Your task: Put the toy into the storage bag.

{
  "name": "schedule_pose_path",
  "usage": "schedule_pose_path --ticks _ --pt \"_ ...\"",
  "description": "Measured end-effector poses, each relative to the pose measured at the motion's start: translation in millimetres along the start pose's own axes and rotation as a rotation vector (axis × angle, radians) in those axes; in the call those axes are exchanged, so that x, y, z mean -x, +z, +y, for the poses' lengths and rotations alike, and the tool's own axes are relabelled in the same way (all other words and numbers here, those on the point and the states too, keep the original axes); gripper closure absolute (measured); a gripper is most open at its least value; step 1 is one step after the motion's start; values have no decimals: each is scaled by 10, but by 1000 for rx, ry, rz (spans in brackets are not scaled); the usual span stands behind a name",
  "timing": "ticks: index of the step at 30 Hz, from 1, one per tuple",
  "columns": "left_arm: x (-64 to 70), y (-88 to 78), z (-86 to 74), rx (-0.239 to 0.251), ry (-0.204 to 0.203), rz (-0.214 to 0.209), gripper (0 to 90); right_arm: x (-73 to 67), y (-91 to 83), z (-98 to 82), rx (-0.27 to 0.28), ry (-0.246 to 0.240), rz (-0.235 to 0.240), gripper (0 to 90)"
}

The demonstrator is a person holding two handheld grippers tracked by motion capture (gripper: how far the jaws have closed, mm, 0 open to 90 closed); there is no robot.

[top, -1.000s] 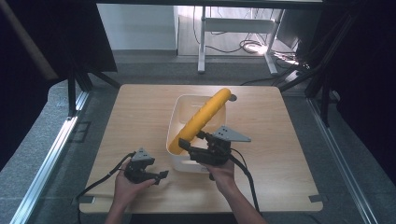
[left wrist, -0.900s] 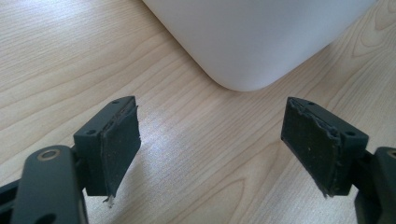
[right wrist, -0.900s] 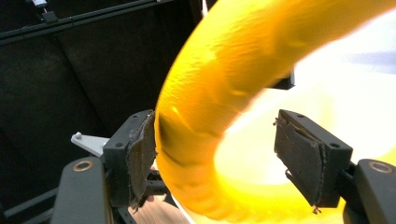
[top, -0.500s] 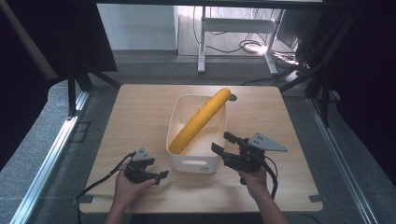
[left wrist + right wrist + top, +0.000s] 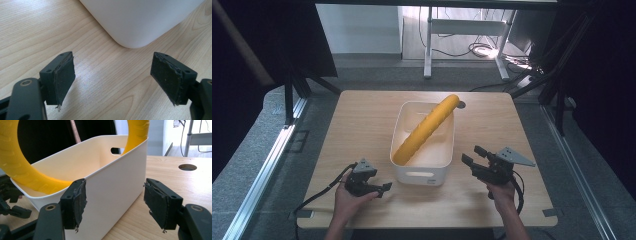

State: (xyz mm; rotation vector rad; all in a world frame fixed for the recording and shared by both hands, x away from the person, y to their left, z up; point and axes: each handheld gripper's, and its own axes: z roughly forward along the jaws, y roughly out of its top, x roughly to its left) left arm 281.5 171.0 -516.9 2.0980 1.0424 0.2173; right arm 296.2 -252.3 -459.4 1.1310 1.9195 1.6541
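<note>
Risk nearest the person first: left gripper [image 5: 384, 187] parked just left of the white bin [image 5: 422, 176], by its near left corner, jaws spread wide and empty over bare table [image 5: 362, 125]. Easy to clip that rounded corner [image 5: 135, 40] and skid the bin if swung in carelessly. Right gripper [image 5: 470, 154] just right of the bin's near right corner, jaws part-open and just now closing, nothing pinched between the pads. Seen along those jaws, the bin's side wall [image 5: 117, 182] just ahead and apparently untouched; a further closing there likely to catch only thin plastic, flexing or shoving the bin rather than gripping anything. Inside the bin, one long yellow cylinder [image 5: 427, 131], laid on a slant: low end down in the near left corner, high end propped on the far right rim and poking past it. No other contents visible. Main hazard, by judgement: any knock to the wall rolling that cylinder off its perch, or the overhanging weight tipping the light bin toward its far right. Just beyond the bin's far right corner, a round hole [image 5: 460, 104] in the tabletop, a possible snag for a sliding bin.
</note>
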Motion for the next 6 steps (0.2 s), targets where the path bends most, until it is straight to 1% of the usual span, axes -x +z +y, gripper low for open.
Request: schedule_pose_path --ticks 3,6 --pt "-1 -7 0 2 1 0 198 6 -9 7 8 -13 -1 347" --pt "-7 -18 4 5 5 0 198 19 -17 -13 4 -19 -3 347"
